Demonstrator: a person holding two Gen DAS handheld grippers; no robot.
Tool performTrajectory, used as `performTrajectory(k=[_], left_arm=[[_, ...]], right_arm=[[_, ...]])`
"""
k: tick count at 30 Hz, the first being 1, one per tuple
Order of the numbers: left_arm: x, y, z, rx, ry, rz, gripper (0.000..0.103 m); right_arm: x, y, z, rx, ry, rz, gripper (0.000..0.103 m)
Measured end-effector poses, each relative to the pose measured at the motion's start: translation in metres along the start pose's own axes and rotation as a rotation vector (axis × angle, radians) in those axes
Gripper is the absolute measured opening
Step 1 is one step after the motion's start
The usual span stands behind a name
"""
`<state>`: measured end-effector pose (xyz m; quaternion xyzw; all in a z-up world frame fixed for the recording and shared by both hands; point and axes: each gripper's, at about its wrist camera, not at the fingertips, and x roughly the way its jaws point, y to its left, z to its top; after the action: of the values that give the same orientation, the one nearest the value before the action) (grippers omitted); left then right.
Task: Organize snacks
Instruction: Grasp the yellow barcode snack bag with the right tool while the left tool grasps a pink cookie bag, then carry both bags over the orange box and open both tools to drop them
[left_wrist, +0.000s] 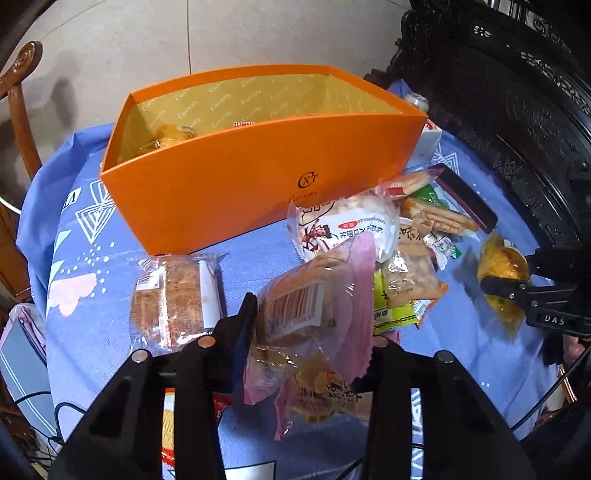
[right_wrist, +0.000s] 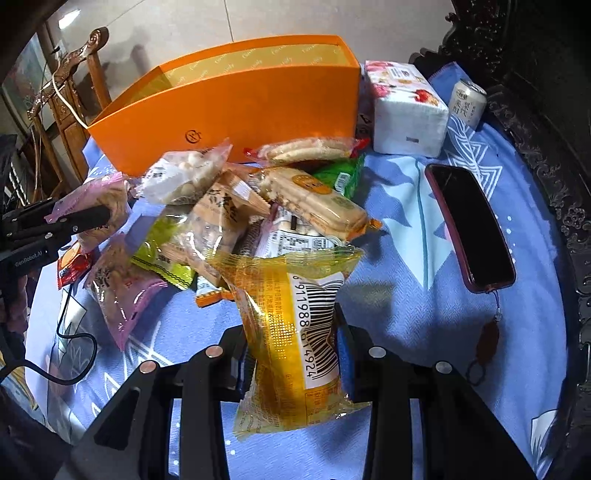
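Plainly both hands are loaded at once. On the left side of the desk (left_wrist: 251, 254), with its blue patterned cloth, the left hand-held gripper (left_wrist: 314, 325) has its jaws pressed in on a pink-edged pastry packet (left_wrist: 310, 310), barcode side up. The packet hangs clear of the cloth with its tail drooping, which suggests it has been lifted for a drop into the box. Beside it, nearer the left edge, a clear-wrapped cake (left_wrist: 173, 299) lies flat and untouched just in front of the orange box (left_wrist: 236, 184).

That box stands open along the far edge. Its gold lining shows, and a few yellow wrappers already lie inside at its left end. I judge it to be the place where the snacks are gathered, so the sorting looks barely begun.

In the middle, right against the box's front wall, sits the snack pile (right_wrist: 258, 206): biscuits, crackers, a green packet, all heaped on one another. They are loose and overlapping, so each will likely need picking from the top.

Towards the right, the right hand-held gripper (right_wrist: 291, 354) pinches a yellow packet (right_wrist: 291, 317) across its width, held above the cloth. Further right a phone (right_wrist: 469, 229) lies flat, and a tissue pack (right_wrist: 406, 110) and a drink can (right_wrist: 467, 103) stand near the far right corner, apart from the pile.
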<state>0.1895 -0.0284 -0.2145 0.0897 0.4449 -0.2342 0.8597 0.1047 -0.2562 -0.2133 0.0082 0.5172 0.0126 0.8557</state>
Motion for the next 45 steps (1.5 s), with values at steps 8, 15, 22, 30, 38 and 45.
performTrajectory(k=[8,15,22,30,38,45], left_arm=[[-0.022,0.009,0.006,-0.076,-0.048,-0.041,0.036],[-0.064,0.015,0.03,-0.098,-0.153,-0.05,0.035],[-0.105,0.032,0.091,-0.126,-0.32,-0.074,0.035],[-0.106,0.06,0.186,-0.178,-0.41,-0.03,0.077],[-0.12,0.083,0.158,-0.304,-0.415,0.071,0.099],[-0.09,0.083,0.065,-0.308,-0.196,0.144,0.099]], right_arm=[[-0.013,0.004,0.002,0.007,-0.024,0.002,0.037],[-0.049,0.017,0.025,-0.018,-0.12,0.034,0.037],[-0.092,0.03,0.091,-0.081,-0.313,0.071,0.037],[-0.107,0.051,0.206,-0.152,-0.492,0.077,0.06],[-0.105,0.048,0.183,-0.104,-0.47,0.087,0.084],[-0.053,0.043,0.092,-0.007,-0.226,0.077,0.084]])
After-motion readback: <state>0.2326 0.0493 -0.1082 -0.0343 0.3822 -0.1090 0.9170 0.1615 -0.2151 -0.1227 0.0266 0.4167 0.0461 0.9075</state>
